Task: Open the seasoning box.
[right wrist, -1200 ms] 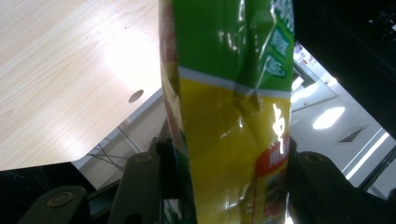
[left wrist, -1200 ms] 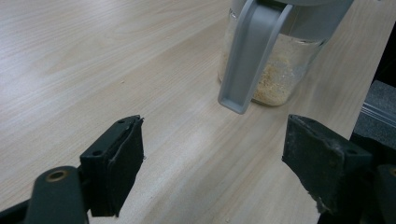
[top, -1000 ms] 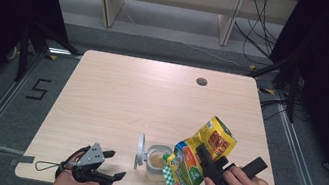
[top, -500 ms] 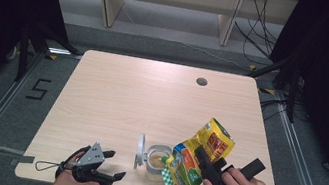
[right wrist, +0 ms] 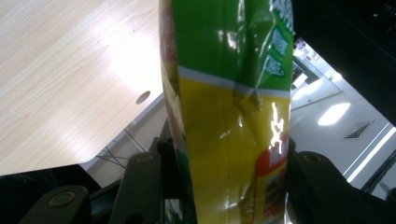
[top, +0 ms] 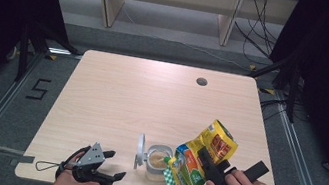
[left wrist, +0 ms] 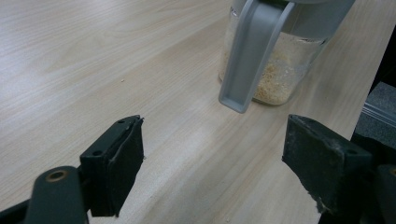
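A yellow and green food bag [top: 193, 166] hangs tilted over a small clear jar [top: 157, 162] near the table's front edge, its spout end at the jar's mouth. My right gripper [top: 208, 168] is shut on the bag [right wrist: 229, 116], which stands between its jaws. The jar [left wrist: 275, 70] holds pale crumbs at the bottom, and its grey lid [left wrist: 250, 56] hangs open at its left side. My left gripper [top: 112, 165] rests on the table left of the jar, open with nothing between its jaws [left wrist: 212, 170].
The light wooden table [top: 126, 96] has a round cable hole [top: 201, 82] at the back right. Shelving legs and cables stand on the floor behind the table. A number mark lies on the floor at the left.
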### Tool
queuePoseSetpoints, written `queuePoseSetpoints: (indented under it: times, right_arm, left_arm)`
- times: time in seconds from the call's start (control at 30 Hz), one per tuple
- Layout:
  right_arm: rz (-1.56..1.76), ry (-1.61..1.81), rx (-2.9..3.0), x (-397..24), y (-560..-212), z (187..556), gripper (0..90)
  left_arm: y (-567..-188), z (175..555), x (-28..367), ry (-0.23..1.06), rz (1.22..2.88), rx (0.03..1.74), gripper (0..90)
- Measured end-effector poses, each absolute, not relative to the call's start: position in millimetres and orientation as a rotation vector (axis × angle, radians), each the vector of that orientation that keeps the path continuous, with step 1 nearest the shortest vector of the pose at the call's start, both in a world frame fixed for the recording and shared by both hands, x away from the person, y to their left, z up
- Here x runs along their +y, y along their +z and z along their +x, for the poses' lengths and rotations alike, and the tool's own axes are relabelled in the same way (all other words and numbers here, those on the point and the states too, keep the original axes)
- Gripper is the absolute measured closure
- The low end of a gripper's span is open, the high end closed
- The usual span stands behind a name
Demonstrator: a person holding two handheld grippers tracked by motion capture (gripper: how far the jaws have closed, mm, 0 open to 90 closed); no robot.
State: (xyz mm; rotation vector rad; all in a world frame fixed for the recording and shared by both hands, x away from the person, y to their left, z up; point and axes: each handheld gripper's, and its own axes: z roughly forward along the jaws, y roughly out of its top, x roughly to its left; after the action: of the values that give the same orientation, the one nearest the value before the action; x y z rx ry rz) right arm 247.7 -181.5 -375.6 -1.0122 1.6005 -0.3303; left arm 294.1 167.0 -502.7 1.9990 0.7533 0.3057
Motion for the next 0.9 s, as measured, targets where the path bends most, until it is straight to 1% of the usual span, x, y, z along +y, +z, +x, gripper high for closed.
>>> queuePoseSetpoints:
  times: [0.1,0.13,0.27,0.3,0.33,0.4,0.5,0.53,0.6,0.67,0.8,0.9]
  right_arm:
    - [-0.985,-0.324,1.608,-182.7,-377.5,249.0,61.2]
    - [-0.985,-0.324,1.607,-182.8,-377.9,249.3,61.2]
    - [-0.98,-0.319,1.608,-184.3,-379.7,249.6,61.2]
    - [-0.986,-0.326,1.607,-184.7,-379.3,249.5,61.2]
    - [-0.982,-0.322,1.612,-185.4,-379.3,249.3,61.2]
    - [-0.979,-0.326,1.606,-186.2,-378.5,249.2,61.2]
    - [-0.974,-0.324,1.607,-187.1,-377.7,249.3,61.2]
    - [-0.975,-0.326,1.606,-187.0,-377.9,249.5,61.3]
    - [-0.964,-0.328,1.605,-186.9,-377.8,249.2,61.3]
    - [-0.962,-0.321,1.607,-187.2,-378.3,249.1,61.3]
    - [-0.97,-0.318,1.609,-186.5,-378.9,248.9,61.3]
    - [-0.948,-0.315,1.612,-187.2,-378.6,248.5,61.3]
  left_arm:
    - [-502.3,294.6,168.2,0.302,2.0,0.759,20.0]
    - [-502.4,295.2,169.4,0.32,2.02,0.756,20.0]
    - [-503.0,294.3,167.4,0.306,1.992,0.767,20.0]
    - [-502.3,295.2,169.1,0.321,2.024,0.752,20.0]
    - [-503.1,294.1,166.9,0.308,1.99,0.765,20.0]
    - [-502.5,295.6,168.8,0.321,2.026,0.754,20.0]
    - [-503.3,295.2,167.7,0.304,1.996,0.759,20.0]
    - [-503.5,294.0,167.3,0.293,1.993,0.784,20.0]
    - [-502.6,295.6,169.1,0.325,2.024,0.751,20.0]
    - [-502.9,294.2,167.6,0.31,1.992,0.763,20.0]
    - [-502.5,295.4,169.0,0.324,2.024,0.753,20.0]
    - [-502.7,295.3,168.7,0.326,2.019,0.758,20.0]
